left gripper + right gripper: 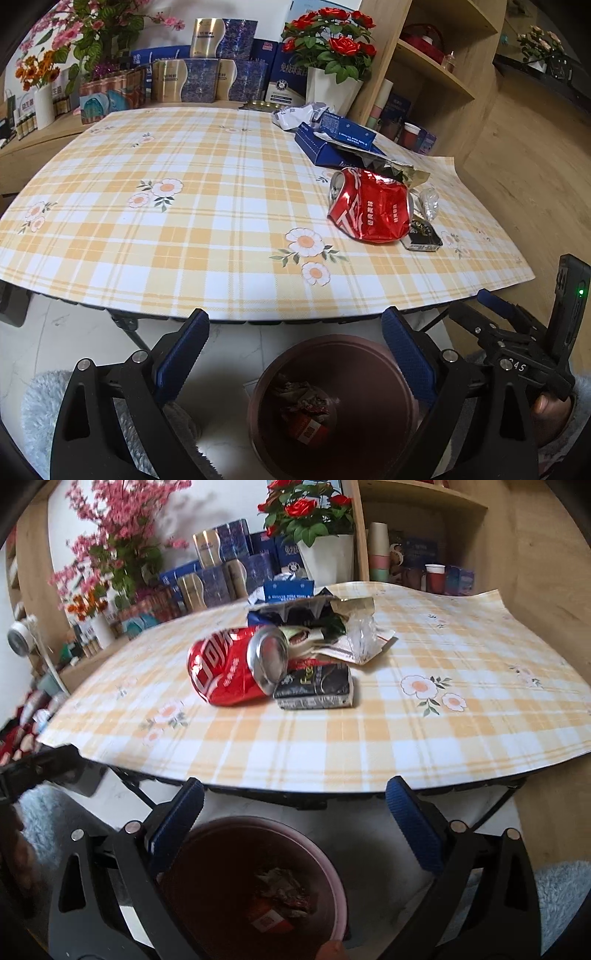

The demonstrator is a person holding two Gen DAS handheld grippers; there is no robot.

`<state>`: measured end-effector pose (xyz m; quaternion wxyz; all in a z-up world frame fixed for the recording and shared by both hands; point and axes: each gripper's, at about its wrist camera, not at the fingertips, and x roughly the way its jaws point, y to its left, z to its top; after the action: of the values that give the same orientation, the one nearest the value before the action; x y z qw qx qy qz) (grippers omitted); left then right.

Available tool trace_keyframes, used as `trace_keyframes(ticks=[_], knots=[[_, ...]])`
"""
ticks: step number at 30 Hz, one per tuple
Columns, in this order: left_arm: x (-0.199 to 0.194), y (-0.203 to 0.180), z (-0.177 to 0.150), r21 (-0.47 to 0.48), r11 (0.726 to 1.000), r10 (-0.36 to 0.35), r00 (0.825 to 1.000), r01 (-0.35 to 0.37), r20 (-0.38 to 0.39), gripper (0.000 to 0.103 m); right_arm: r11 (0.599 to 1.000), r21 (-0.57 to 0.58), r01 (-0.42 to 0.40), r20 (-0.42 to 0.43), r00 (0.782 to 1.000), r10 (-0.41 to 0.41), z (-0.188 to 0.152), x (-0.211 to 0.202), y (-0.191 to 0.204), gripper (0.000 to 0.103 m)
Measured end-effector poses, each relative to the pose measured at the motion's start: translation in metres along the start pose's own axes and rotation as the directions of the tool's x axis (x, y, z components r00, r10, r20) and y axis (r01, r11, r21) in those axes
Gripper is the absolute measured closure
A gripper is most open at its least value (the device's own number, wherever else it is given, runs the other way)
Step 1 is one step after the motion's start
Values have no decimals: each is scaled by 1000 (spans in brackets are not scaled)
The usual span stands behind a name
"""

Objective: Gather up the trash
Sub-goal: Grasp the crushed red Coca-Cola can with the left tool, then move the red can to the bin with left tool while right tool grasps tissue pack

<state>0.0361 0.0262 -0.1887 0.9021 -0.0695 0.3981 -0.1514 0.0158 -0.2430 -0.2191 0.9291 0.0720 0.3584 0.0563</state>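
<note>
A crushed red can [371,208] [231,666] lies on its side on the checked tablecloth [184,221] [406,738]. A small black packet [424,239] [314,686] touches it. Behind them lie blue boxes [334,142] [288,590], torn wrappers [317,622] and clear plastic [428,201] [360,637]. Below the table's near edge stands a dark red bin [332,406] [258,886] holding red scraps [304,410] [279,899]. My left gripper [295,350] hangs open over the bin, empty. Likewise my right gripper [295,819] is open and empty above the bin; its fingers [495,302] show in the left wrist view.
Flower pots [332,74] [317,535], stacked gift boxes [207,74] [221,565] and a wooden shelf [436,66] [417,528] with cups stand behind the table. Pale fluffy fabric [48,406] [561,893] lies at both sides of the bin.
</note>
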Motion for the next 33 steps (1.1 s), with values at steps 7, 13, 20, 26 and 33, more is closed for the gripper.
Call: trace_keyframes(ticks=[7, 13, 20, 26, 33], knots=[[27, -21, 42, 21, 996, -82, 997, 82, -12, 32, 996, 85, 36, 54, 998, -40, 9, 1, -18, 6], [71, -49, 88, 80, 993, -87, 996, 88, -11, 38, 990, 135, 30, 74, 996, -40, 16, 1, -32, 6], [118, -53, 108, 54, 998, -43, 998, 45, -48, 41, 982, 185, 26, 66, 997, -39, 22, 6, -54, 6], [139, -43, 106, -22, 997, -79, 994, 78, -77, 69, 968, 250, 10, 52, 998, -23, 23, 11, -69, 6], [118, -38, 106, -21, 995, -99, 993, 98, -56, 72, 966, 259, -5, 2, 1000, 4, 23, 21, -67, 6]])
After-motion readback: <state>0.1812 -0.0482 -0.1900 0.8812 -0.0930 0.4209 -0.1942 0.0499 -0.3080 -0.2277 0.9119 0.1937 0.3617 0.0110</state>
